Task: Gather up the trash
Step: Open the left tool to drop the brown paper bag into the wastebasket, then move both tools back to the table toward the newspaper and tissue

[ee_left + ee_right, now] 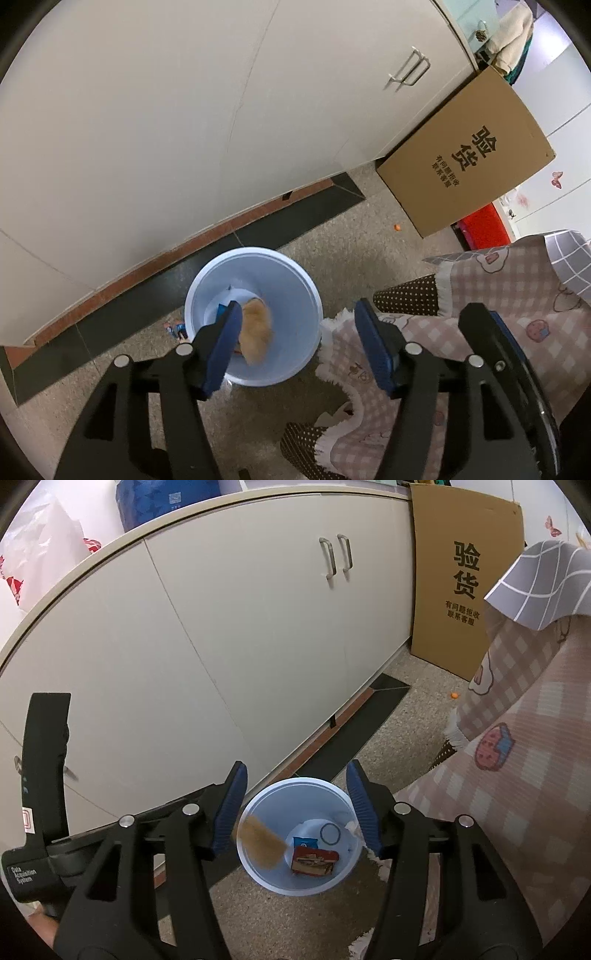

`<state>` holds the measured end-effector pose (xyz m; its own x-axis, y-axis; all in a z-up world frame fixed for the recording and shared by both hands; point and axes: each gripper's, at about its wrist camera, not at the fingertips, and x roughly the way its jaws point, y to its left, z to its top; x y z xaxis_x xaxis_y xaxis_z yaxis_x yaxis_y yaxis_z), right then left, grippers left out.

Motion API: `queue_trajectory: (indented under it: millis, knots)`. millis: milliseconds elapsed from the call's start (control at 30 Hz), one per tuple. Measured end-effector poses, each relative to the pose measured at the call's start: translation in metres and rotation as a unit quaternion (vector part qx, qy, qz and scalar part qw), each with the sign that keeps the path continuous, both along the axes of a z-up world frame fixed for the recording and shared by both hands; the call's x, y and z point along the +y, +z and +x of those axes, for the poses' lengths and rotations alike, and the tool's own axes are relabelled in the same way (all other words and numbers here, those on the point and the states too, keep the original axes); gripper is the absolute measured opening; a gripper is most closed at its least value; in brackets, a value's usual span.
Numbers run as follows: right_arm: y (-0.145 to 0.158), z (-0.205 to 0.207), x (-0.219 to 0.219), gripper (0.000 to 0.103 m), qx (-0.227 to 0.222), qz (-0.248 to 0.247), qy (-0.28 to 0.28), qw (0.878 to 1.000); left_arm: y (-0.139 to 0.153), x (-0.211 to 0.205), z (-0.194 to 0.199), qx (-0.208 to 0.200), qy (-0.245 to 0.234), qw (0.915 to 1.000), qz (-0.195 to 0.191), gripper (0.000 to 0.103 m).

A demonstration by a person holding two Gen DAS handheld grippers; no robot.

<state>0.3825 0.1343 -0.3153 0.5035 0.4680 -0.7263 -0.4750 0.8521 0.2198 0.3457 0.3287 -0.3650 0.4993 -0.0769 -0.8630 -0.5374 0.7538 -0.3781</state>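
A light blue bin (295,295) stands on the speckled floor by the white cabinets; it also shows in the right wrist view (258,871). A blurred tan piece of trash (255,330) is in the air over the bin's mouth, seen in the right wrist view (262,843) too. Inside the bin lie a red packet (314,862), a blue packet (306,842) and a dark ring (330,833). My left gripper (295,321) is open and empty above the bin. My right gripper (295,786) is open and empty, also above it.
A small wrapper (176,329) lies on the floor left of the bin. A table with a pink checked cloth (498,295) stands to the right. A cardboard box (469,155) leans on the cabinets (184,110). A small orange bit (397,228) lies on the floor.
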Motion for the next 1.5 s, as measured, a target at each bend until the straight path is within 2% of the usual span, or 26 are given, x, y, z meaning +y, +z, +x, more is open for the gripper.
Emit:
queue_trajectory:
  millis: [200,400,567,700,800,867,933,1067,1133,1333,1400,1500]
  knots:
    - [0.015,-0.012,0.003,0.056,0.022,0.024,0.011,0.999,0.019,0.007,-0.026,-0.007,0.013,0.9999,0.004,0.062]
    - [0.046,-0.036,0.009,0.057,0.018,0.051,0.026,0.998,0.065,0.024,-0.074,-0.031,0.059,0.9975,0.024,0.063]
    - [0.095,-0.065,0.007,0.057,-0.002,0.089,0.049,0.995,0.11,0.029,-0.104,-0.058,0.097,0.9931,0.03,0.064]
    - [0.141,-0.085,-0.012,0.06,-0.042,0.111,0.049,0.992,0.154,0.016,-0.118,-0.098,0.096,0.9898,0.036,0.065]
    - [0.168,-0.095,-0.034,0.064,-0.072,0.116,0.038,0.99,0.188,-0.011,-0.118,-0.128,0.079,0.9875,0.048,0.068]
    - [0.185,-0.1,-0.058,0.066,-0.104,0.109,0.023,0.988,0.201,-0.032,-0.11,-0.139,0.061,0.9869,0.054,0.068]
    - [0.199,-0.101,-0.089,0.068,-0.135,0.091,-0.005,0.987,0.213,-0.059,-0.101,-0.147,0.036,0.9865,0.062,0.068]
    - [0.208,-0.096,-0.154,0.072,-0.168,0.052,-0.069,0.982,0.225,-0.112,-0.08,-0.159,-0.018,0.9851,0.063,0.068]
    - [0.207,-0.086,-0.19,0.075,-0.165,0.037,-0.102,0.98,0.227,-0.141,-0.067,-0.159,-0.046,0.9842,0.063,0.068]
    - [0.184,-0.058,-0.266,0.08,-0.145,-0.053,-0.179,0.972,0.222,-0.221,-0.038,-0.158,-0.126,0.9773,0.065,0.068]
    - [0.172,-0.046,-0.283,0.08,-0.13,-0.086,-0.19,0.969,0.22,-0.241,-0.028,-0.154,-0.148,0.9742,0.074,0.068]
    - [0.157,-0.032,-0.297,0.08,-0.106,-0.107,-0.183,0.972,0.215,-0.266,-0.012,-0.151,-0.185,0.9676,0.081,0.068]
